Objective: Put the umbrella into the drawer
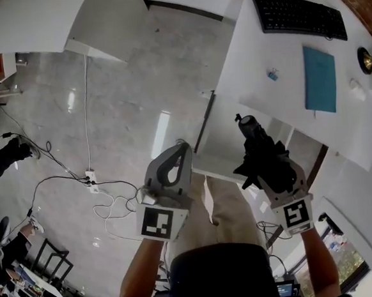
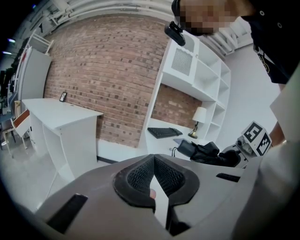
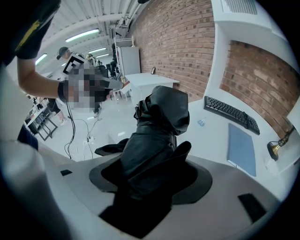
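Two grippers: jaws of the right gripper [image 1: 272,170] clamp a folded black umbrella [image 1: 256,142] near the white desk [image 1: 275,54]; jaws of the left gripper [image 1: 181,147] meet, empty.

Beyond the right tongs [image 1: 267,162], a black keyboard [image 1: 298,15], blue folder [image 1: 319,78] and brass lamp [image 1: 367,60] sit on the white surface [image 1: 256,62]; floor cables [image 1: 79,178] lie leftward.

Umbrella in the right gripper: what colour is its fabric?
Black all over. The folded fabric umbrella shows best in the right gripper view.
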Available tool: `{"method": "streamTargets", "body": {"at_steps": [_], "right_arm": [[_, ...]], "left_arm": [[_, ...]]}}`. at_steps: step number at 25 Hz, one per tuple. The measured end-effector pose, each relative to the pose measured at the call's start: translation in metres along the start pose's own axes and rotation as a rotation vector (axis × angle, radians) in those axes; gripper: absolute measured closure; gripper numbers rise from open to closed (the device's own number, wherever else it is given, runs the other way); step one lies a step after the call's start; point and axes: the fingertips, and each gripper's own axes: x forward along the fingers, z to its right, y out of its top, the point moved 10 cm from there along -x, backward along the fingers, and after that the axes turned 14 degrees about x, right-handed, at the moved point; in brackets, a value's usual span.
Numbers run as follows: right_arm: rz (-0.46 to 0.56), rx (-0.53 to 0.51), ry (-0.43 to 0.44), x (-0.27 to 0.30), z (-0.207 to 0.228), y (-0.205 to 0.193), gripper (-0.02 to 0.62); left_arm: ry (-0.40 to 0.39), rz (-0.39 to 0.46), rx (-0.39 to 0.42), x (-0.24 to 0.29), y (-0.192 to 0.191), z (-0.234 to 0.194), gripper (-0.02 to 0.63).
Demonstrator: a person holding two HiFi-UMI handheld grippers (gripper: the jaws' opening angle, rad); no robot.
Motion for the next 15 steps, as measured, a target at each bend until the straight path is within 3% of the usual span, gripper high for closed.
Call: {"method": "streamTargets", "body": {"at_steps": [5,15], "right_arm": [[-0.057,-0.107,-0.011,0.037,-0.003,-0.011,0.331],[-0.081,-0.072,0.018,0.091,0.02,-0.041,0.331]], "left_arm": [[-0.011,-0.022,0.004,0.015,-0.031,-0.008,0.589],[-0.021,-0.032,0.009,0.042,-0.076,-0.01,0.589]]}}
